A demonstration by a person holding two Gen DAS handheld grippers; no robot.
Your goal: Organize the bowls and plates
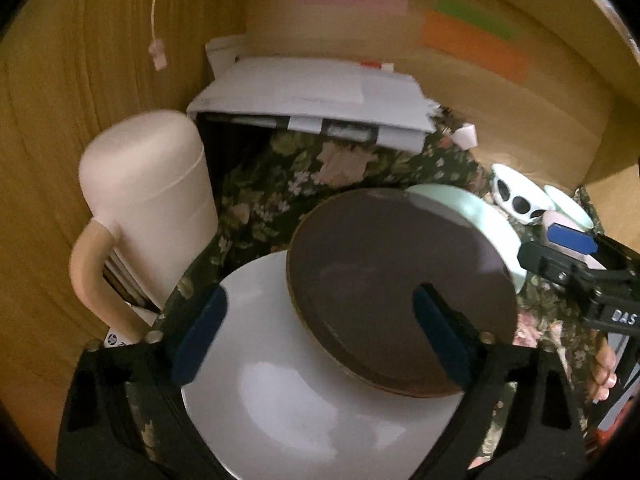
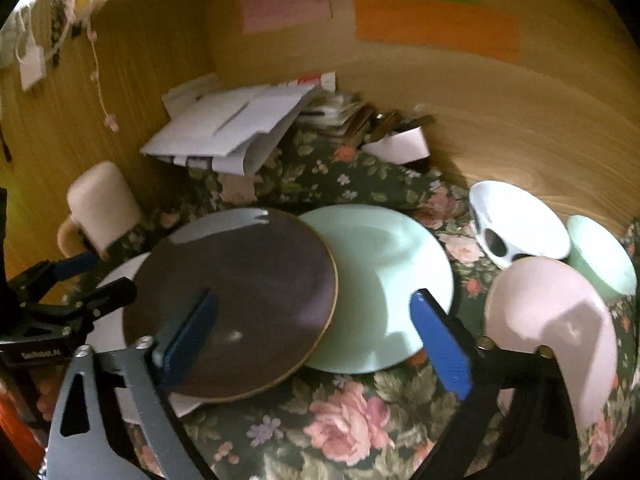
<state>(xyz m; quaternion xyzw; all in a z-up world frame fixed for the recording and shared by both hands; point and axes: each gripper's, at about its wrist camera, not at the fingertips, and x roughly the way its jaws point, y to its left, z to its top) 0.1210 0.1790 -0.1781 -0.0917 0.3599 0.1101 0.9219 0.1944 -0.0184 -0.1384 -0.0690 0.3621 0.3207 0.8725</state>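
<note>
My two grippers, left [image 1: 320, 336] and right [image 2: 316, 340], hang with jaws wide and empty over the round dark brown plate [image 2: 236, 300], which overlaps a white plate [image 1: 288, 400] and a mint-green plate [image 2: 384, 288], nearest my left.

Both rigs are built pretty much the same: black angular frames with triangular cutouts, small silver screws near the finger bases, and blue textured pads stuck on the fingers. The left claw [image 1: 320, 336] is seen all in black, while one arm of the right claw [image 2: 316, 340] comes off greyish. White lettering is printed on each black body, too blurred to be read.
</note>
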